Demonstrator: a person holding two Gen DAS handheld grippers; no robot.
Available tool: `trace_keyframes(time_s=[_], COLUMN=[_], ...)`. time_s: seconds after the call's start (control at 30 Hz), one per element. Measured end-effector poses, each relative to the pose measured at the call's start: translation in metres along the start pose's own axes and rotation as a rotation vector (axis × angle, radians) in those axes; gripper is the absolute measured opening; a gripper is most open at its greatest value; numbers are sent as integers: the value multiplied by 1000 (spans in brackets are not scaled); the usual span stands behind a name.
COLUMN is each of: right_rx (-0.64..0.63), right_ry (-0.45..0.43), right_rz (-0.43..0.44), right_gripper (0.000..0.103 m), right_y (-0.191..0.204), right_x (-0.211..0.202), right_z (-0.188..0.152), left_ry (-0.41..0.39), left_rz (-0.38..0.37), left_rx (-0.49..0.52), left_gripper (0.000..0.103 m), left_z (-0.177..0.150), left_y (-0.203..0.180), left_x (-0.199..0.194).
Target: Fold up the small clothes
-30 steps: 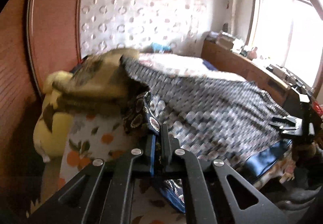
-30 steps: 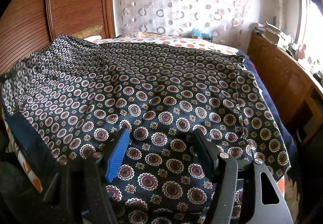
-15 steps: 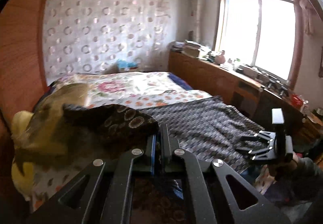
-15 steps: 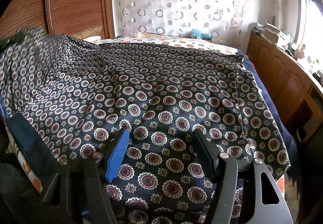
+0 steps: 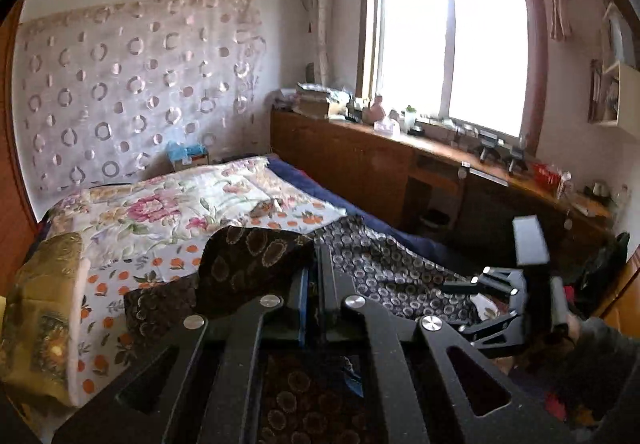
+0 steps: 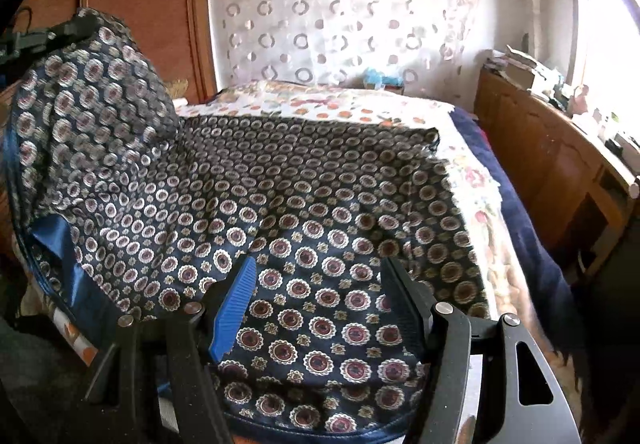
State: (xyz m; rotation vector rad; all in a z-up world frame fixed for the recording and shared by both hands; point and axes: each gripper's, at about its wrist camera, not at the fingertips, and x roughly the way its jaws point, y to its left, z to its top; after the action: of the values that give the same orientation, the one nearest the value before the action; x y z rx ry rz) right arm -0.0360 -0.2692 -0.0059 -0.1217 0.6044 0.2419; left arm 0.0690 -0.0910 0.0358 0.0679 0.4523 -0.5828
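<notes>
left gripper (image 5: 316, 276): fingers pressed together, pinching an edge of the patterned garment (image 6: 304, 204), which bunches up dark and raised just in front of the fingertips in the left wrist view. right gripper (image 6: 320, 296): fingers spread apart, blue pad (image 6: 234, 308) on the left finger, poised over the near portion of the garment; contact with the cloth cannot be confirmed.

garment: navy fabric with circular medallion print, spread across the near part of the bed (image 6: 472, 180). its left corner is lifted well above the rest, held at the top by the left gripper's black tip at the upper left of the right wrist view. a plain blue lining strip (image 6: 60, 240) shows along the lower left edge.

beyond the garment: floral quilt (image 5: 168, 200) with orange-print sheet; brown and gold pillow (image 5: 44, 304) at the left side. a wooden sideboard (image 5: 360, 160) runs along the right of the bed under the window (image 5: 448, 44), and a circle-patterned curtain (image 5: 120, 92) covers the far wall.
</notes>
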Motion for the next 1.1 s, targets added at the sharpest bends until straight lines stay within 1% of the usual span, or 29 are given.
trace_keyframes(time_s=[0.03,0.07,0.1,0.13,0.17,0.2,0.27,0.4,0.47,0.5,0.53,0.73,0.93,1.1], right_rx=[4,8,11,12,12,11,6,4,-4,-9,-14,-44,-93,-127], right_ry=[-7,-12,-14,-17,-18,-15,-12,-10,-11,-10,-9,15,81,126], right_rz=[0,2,5,5,7,9,11,33,42,48,55,109,171,177], right_gripper=[67,67,67,67,67,67,67,67,67,67,67,67,67,67], right_y=[0,0,0,1,-1,0,2,6,11,14,17,35,53,61], right_x=[-2,-3,-3,-3,-3,-1,1,7,11,13,16,40,76,100], right_z=[1,1,0,1,0,1,0,3,6,8,10,23,32,38], left_ry=[28,47,66,81,84,83,85,118,127,128,128,146,169,172], left_rz=[15,14,3,5,14,22,37,61,78,83,90,139,175,191], left_rx=[-4,-13,-21,-26,-27,-25,-19,-26,-33,-40,-54,-106,-148,-153], left_gripper=[6,8,15,26,31,40,41,43,55,68,75,76,76,76], left_z=[-3,-6,-10,-12,-15,-17,-24,-39,-46,-51,-56,-78,-95,-100], left_y=[0,1,3,1,2,2,3,8,14,18,22,40,57,64], left_x=[7,11,14,18,17,16,13,8,6,4,2,-5,-8,-10])
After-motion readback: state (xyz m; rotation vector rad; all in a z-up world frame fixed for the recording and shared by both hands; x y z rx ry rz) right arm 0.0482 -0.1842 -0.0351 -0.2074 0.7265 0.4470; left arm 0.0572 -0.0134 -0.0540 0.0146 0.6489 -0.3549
